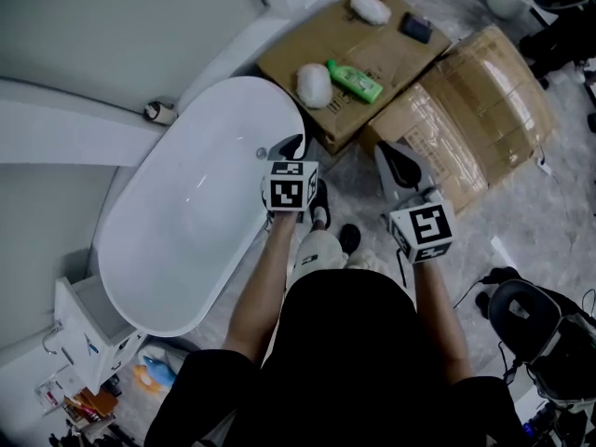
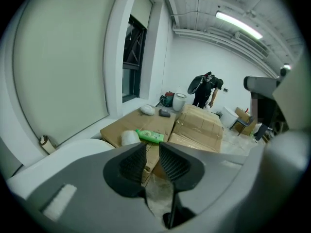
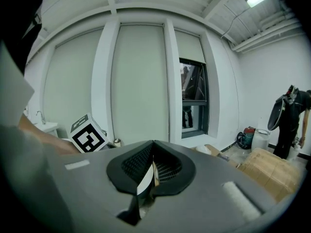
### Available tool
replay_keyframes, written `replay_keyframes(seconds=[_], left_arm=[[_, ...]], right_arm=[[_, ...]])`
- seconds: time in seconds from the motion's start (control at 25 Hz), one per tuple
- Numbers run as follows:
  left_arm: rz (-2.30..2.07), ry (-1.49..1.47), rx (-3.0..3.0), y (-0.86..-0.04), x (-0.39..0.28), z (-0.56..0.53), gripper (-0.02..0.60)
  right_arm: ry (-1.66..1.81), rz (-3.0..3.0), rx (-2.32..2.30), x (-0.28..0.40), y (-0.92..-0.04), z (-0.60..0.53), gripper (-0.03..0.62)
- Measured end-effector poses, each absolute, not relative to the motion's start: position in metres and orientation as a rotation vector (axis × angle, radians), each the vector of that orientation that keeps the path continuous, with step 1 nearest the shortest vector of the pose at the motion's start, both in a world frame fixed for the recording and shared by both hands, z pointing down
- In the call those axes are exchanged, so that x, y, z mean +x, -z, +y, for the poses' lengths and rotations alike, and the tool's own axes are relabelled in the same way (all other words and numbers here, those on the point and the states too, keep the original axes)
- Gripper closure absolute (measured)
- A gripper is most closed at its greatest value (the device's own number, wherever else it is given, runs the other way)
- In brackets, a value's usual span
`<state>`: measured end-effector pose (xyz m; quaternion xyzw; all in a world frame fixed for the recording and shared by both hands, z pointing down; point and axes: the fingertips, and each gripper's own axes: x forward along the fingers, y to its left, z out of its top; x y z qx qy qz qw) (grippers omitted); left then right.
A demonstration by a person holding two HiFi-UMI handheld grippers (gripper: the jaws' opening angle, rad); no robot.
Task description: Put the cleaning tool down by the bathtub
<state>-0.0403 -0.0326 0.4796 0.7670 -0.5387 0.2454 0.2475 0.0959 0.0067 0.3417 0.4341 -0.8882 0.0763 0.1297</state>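
Note:
The white bathtub (image 1: 186, 203) lies at the left of the head view, and its rim (image 2: 73, 152) shows low in the left gripper view. My left gripper (image 1: 291, 145) (image 2: 153, 159) hangs over the tub's right end, open, with only floor and boxes showing through the gap. My right gripper (image 1: 399, 161) (image 3: 152, 164) hovers over the floor beside the boxes with its tips together and nothing visibly held. On the flat cardboard box (image 1: 349, 49) lie two white fluffy pads (image 1: 314, 85) (image 1: 371, 7), a green bottle (image 1: 355, 81) (image 2: 149, 136) and a dark small object (image 1: 416, 28).
A larger tape-wrapped box (image 1: 475, 110) stands right of the flat one. A small round object (image 1: 160, 112) sits on the ledge behind the tub. A white cabinet (image 1: 88, 329) is at the lower left and black equipment (image 1: 531, 319) at the lower right. A person in black (image 2: 206, 89) stands far back.

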Motion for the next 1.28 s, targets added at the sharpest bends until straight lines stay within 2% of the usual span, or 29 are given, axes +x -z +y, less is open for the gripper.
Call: replay_keyframes(seconds=[0.68,1.28], left_arm=[[-1.629,-0.465,2.254,-0.36,-0.036,0.034,0.547],[-1.694,-0.339,2.315,-0.309,-0.036,0.056,0.583]], right_arm=[[-0.117,-2.691,1.212,0.09,-0.298,0.055,0.585],[-0.064,-2.72,1.201,0.093,-0.279,0.06,0.586]])
